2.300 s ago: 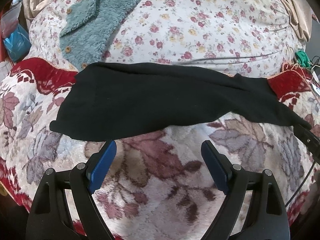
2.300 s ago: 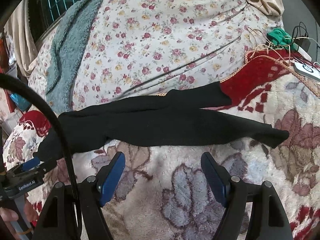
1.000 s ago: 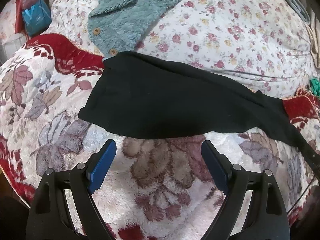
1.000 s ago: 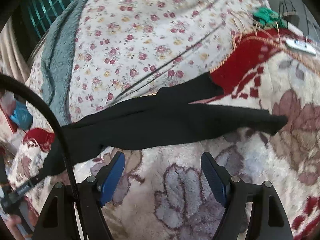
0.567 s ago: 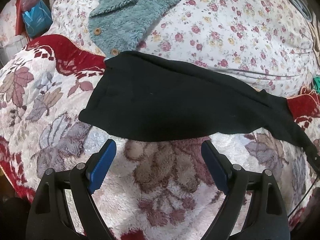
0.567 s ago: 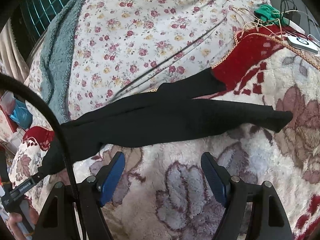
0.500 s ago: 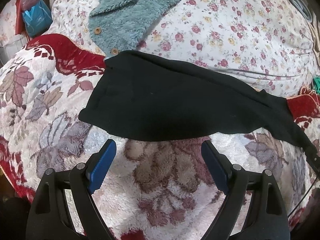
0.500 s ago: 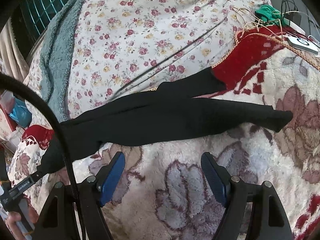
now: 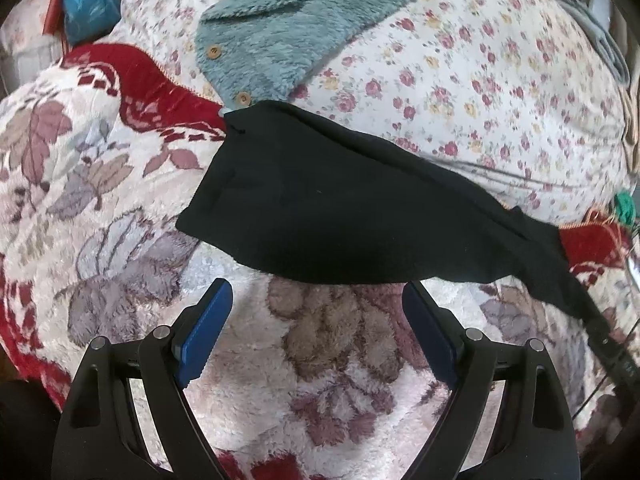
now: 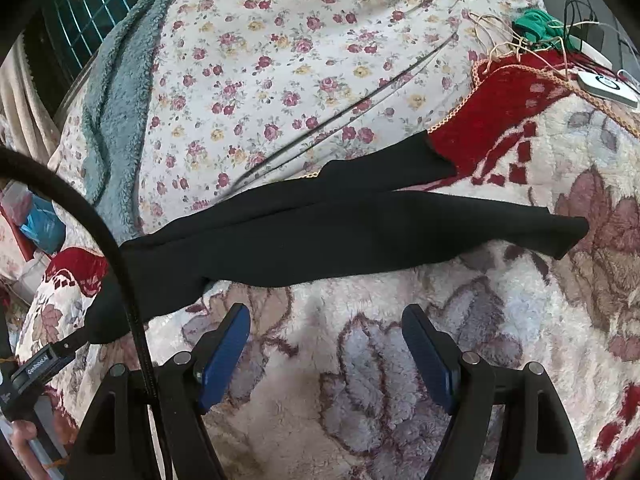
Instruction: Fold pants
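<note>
Black pants (image 9: 344, 216) lie stretched across a plush leaf-patterned blanket (image 9: 328, 364), long axis running left to right. Waist end sits at the left, near the blanket's red border (image 9: 156, 88); the legs run off to the right. From the right wrist view the 2 legs (image 10: 400, 216) lie one partly over the other, splitting toward the cuffs: the far cuff (image 10: 432, 160) rests at the red border, the near cuff (image 10: 568, 232) on the pale pile.

Left gripper (image 9: 316, 324): jaws spread wide, blue pads (image 9: 204, 332) empty, hovering above the blanket just short of the pants' near edge, not touching the cloth.

Right gripper (image 10: 326, 346): jaws likewise spread, nothing between the blue pads (image 10: 428, 356), poised over the blanket near the legs' near edge, apart from the fabric.

Behind the pants: a floral quilt (image 9: 460, 72) with a teal fleece garment (image 9: 304, 20) with wooden buttons lying on it, its lower corner just beside the waistband. At far right, a white device (image 10: 604, 88) and tangled cords (image 10: 520, 40) rest on the blanket.
</note>
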